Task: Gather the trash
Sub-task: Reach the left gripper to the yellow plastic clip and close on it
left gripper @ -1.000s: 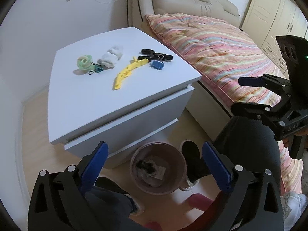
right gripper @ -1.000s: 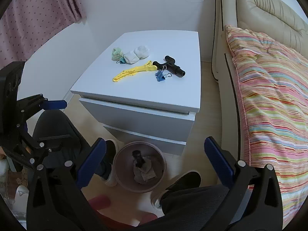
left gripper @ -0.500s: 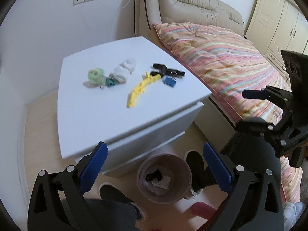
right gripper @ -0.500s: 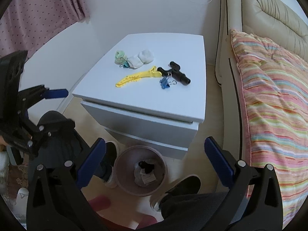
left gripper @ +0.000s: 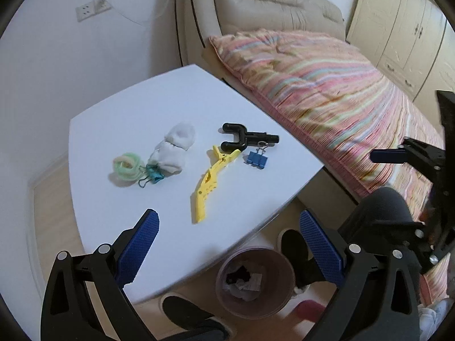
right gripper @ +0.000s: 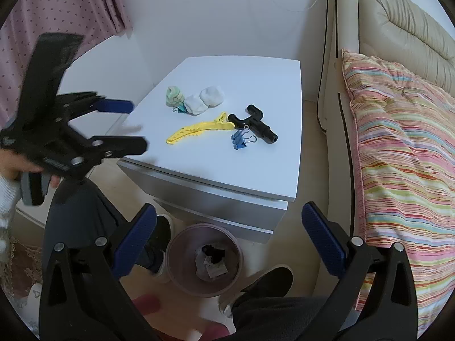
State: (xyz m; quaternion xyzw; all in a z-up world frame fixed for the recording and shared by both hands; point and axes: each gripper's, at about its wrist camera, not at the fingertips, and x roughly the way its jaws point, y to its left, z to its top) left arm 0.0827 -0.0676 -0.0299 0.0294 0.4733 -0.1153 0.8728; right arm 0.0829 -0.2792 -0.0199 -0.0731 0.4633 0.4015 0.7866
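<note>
White nightstand (left gripper: 108,199) bears two binder clips, one yellow clip (left gripper: 212,176), one tissue wad (left gripper: 175,149); both grippers' jaws released.

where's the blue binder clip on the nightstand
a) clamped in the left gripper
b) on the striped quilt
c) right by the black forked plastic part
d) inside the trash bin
c: the blue binder clip lies on the white nightstand top just beside the black forked part, while both grippers are open and hold nothing.

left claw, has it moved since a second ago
Yes. In the right wrist view the left claw has swung up and forward: it was low beside the nightstand, and its tips now reach the top's near left corner, toward the yellow clip.
</note>
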